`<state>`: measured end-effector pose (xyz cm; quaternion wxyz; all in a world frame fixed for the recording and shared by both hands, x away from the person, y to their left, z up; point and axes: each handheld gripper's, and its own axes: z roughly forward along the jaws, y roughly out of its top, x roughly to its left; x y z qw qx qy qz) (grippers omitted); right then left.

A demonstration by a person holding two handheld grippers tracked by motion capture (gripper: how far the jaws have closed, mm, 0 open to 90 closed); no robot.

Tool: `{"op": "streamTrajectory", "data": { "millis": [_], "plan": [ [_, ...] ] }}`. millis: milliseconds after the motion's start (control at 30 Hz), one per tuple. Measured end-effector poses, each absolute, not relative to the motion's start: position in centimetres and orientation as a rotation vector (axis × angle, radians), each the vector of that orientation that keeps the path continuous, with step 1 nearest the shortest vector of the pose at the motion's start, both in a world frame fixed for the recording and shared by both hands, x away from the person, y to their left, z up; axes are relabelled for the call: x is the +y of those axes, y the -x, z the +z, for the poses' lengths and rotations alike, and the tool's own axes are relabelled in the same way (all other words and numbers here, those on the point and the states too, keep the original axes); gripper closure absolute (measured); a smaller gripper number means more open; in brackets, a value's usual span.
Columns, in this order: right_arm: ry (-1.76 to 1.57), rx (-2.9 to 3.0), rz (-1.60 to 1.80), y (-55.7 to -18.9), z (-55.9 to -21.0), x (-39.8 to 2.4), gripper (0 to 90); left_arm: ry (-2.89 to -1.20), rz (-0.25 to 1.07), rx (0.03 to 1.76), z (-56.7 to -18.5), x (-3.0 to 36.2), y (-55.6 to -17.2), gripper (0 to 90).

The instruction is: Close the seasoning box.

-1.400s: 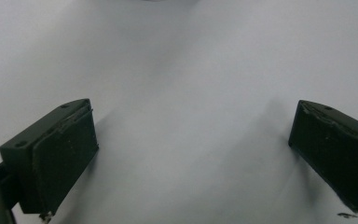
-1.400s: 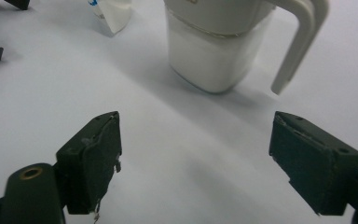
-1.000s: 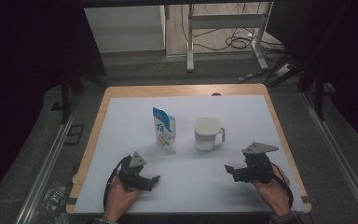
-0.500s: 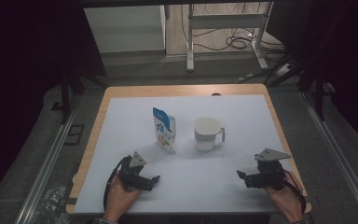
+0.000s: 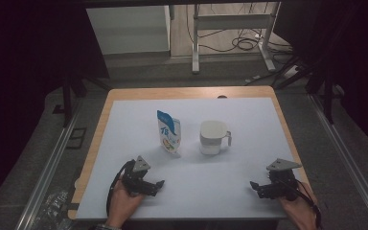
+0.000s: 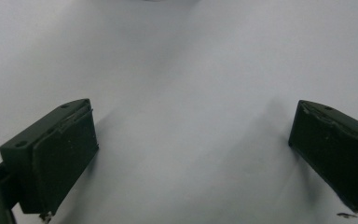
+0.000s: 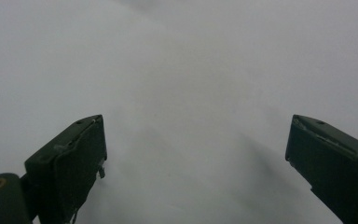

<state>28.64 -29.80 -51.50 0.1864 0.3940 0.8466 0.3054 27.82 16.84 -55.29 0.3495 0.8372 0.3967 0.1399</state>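
Dim room, dark surroundings, soft overhead light, faint shadows, gripper views blurry

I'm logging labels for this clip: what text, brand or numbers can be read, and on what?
Pouch: large blue characters on its white front, too blurred to read; smaller print below also illegible.
Mug: plain white, no text visible.
Left gripper and right gripper: no markings legible.

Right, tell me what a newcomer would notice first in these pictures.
Probably the blue-and-white printed stand-up pouch and the white handled mug, upright side by side, apart, mid-way across the white table sheet. Next, the two black grippers near its front edge: the left gripper and the right gripper, each in a hand, jaws wide open over bare sheet, holding nothing.
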Motion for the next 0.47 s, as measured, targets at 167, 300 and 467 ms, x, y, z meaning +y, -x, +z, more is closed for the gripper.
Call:
{"op": "streamTrajectory", "data": {
  "millis": [167,300,467],
  "plan": [
    [-1.131,2.405,0.847,-28.8,-52.4,-29.8,3.2,-2.169,0.363,1.028,-55.3,16.8,-27.8,1.0],
    [-1.111,2.383,0.904,-28.7,-52.9,-30.1,2.1,-2.17,0.363,1.028,-55.3,16.8,-27.8,0.9],
    [-1.104,2.379,0.918,-28.6,-53.0,-30.2,2.0,-2.17,0.361,1.028,-55.3,16.8,-27.8,0.9]
  ]
}}
